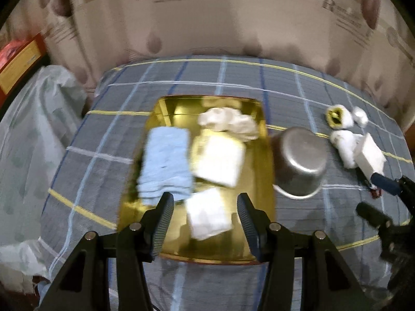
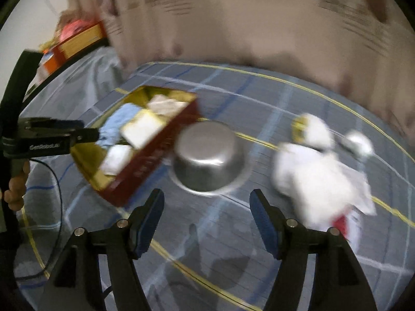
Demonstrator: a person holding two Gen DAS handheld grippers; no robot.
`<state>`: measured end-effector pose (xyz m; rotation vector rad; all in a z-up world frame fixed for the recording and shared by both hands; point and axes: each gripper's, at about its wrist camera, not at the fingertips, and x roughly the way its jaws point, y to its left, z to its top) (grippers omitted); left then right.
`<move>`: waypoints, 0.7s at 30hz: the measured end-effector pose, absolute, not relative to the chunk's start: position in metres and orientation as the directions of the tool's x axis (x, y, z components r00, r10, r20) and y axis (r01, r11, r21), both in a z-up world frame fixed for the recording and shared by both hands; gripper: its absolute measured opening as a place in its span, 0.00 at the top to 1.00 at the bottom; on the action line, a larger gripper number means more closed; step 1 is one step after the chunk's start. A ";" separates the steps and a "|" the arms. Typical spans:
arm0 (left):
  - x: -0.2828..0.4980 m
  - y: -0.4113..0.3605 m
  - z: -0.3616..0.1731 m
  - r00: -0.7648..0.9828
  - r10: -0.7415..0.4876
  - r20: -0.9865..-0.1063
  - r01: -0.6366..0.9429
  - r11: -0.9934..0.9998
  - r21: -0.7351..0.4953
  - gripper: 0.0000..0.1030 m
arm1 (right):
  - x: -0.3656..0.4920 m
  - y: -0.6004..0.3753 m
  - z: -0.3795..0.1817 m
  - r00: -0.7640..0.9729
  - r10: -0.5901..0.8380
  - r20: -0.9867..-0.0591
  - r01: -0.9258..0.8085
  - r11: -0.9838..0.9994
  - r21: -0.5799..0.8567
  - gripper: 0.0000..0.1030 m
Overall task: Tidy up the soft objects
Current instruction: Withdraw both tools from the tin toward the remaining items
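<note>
One gold box [image 1: 166, 111] stands on the checked cloth [image 1: 109, 140], near its middle. Inside the box lie four soft things: one blue folded towel [image 1: 166, 160], two white folded cloths [image 1: 220, 160] [image 1: 207, 212], and one crumpled cream cloth [image 1: 228, 121] at the far edge. One steel bowl [image 1: 298, 160] sits upside down just beside the box. Toward the right edge of the cloth there are several white soft things [image 1: 345, 147], blurred; I count about four.
</note>
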<state>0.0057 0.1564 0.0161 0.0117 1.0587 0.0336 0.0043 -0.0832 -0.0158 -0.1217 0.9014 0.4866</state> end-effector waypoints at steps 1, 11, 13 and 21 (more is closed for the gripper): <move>0.007 0.148 0.016 0.489 0.025 -0.872 -0.006 1.000 0.025 0.49 | 0.004 -0.095 -0.015 0.530 0.341 -0.776 -0.433 0.896 0.099 0.36; 0.017 0.080 0.010 0.464 -0.030 -0.885 0.134 0.990 0.037 0.49 | 0.019 -0.211 -0.026 0.576 0.175 -0.799 -0.194 0.978 0.074 0.36; 0.019 0.069 0.007 0.456 -0.035 -0.889 0.153 0.987 0.039 0.49 | 0.020 -0.216 -0.025 0.587 0.173 -0.791 -0.196 0.978 0.069 0.36; 0.021 0.044 0.001 0.431 -0.038 -0.901 0.193 0.980 0.051 0.49 | 0.029 -0.184 -0.020 0.599 0.270 -0.754 -0.362 0.931 0.046 0.11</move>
